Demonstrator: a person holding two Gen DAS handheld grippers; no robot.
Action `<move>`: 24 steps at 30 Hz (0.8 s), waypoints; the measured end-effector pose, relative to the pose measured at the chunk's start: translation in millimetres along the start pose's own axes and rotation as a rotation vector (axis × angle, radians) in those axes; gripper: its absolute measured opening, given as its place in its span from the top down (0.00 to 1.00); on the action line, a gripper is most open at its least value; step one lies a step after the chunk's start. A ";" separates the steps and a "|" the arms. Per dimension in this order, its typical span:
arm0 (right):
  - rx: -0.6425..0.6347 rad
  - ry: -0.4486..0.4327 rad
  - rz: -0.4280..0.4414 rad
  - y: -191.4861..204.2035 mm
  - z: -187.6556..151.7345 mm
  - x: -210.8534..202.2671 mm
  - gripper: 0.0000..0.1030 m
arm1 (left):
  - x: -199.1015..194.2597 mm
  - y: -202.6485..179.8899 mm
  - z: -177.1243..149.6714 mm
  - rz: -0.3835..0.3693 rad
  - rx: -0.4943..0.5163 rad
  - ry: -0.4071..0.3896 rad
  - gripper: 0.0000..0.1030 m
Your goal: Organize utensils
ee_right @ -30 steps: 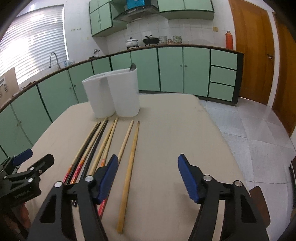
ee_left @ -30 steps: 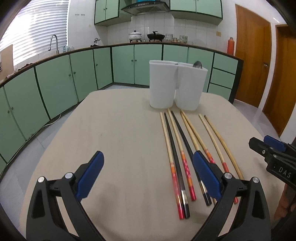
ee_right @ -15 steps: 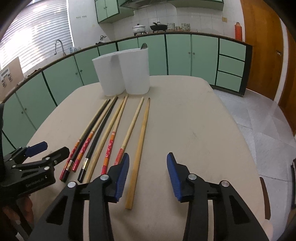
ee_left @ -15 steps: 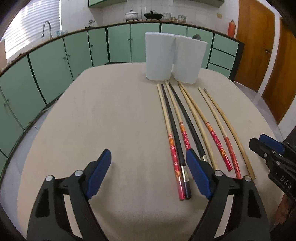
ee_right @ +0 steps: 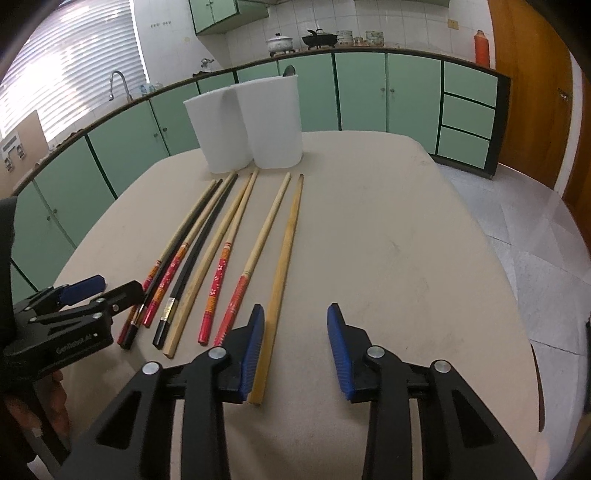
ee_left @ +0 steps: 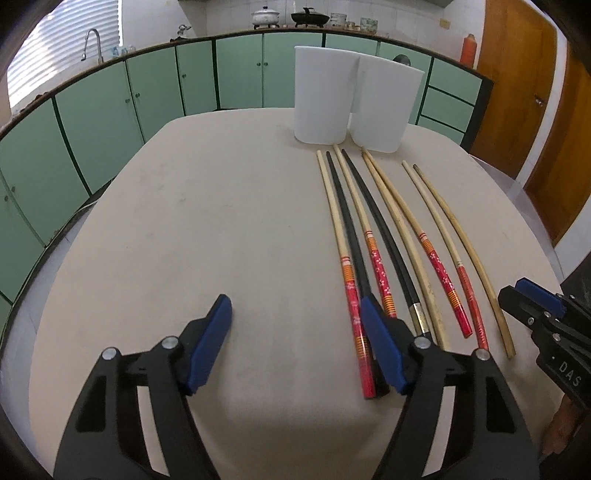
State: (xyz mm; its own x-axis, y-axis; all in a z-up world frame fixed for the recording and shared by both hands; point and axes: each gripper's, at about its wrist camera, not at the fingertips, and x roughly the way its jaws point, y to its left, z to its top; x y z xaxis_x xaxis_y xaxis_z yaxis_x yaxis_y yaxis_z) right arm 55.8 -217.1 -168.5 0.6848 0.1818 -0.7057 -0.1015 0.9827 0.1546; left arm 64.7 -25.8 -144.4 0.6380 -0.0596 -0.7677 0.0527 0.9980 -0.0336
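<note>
Both claws, left (ee_left: 295, 347) and right (ee_right: 295, 347), have dipped toward the wooden chopsticks (ee_right: 280, 266); jaws are closing, grasping nothing yet.

Eight chopsticks (ee_right: 260, 240) and two white holders on one table (ee_left: 221, 221).
The chopsticks sort into three kinds: four pale ones with red patterned ends (ee_left: 380, 273), two black ones (ee_left: 349, 229) and two plain bamboo ones (ee_right: 286, 258). The two white holders stand touching, one on the left (ee_left: 320, 96) and one on the right (ee_left: 384, 107), and a single spoon tip (ee_left: 400, 58) shows above the right one. On the far counter there are one white pot (ee_left: 264, 16), one black wok (ee_left: 306, 16) and one orange bottle (ee_left: 467, 48).
</note>
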 end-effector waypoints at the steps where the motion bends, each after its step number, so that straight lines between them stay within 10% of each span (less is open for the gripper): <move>1: -0.002 0.004 0.002 0.6 -1.0 0.3 0.66 | 0.4 0.1 0.1 -0.002 -0.001 0.003 0.33; 10: -0.010 0.028 -0.001 3.9 -3.8 5.4 0.68 | 3.7 -6.4 1.1 0.017 0.034 0.023 0.36; 17: 0.038 0.031 -0.004 -7.0 -3.1 5.8 0.92 | -0.5 -1.7 0.0 0.005 0.010 0.007 0.75; 24: 0.044 0.021 -0.034 -8.5 -4.7 3.1 0.93 | -1.5 4.1 0.2 -0.004 -0.011 0.010 0.94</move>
State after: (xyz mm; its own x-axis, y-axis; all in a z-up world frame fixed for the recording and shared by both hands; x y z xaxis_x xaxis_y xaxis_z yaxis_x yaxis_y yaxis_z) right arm 55.4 -224.7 -175.3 0.6719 0.1499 -0.7253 -0.0467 0.9859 0.1605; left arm 64.1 -21.7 -143.2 0.6304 -0.0632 -0.7737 0.0465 0.9980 -0.0436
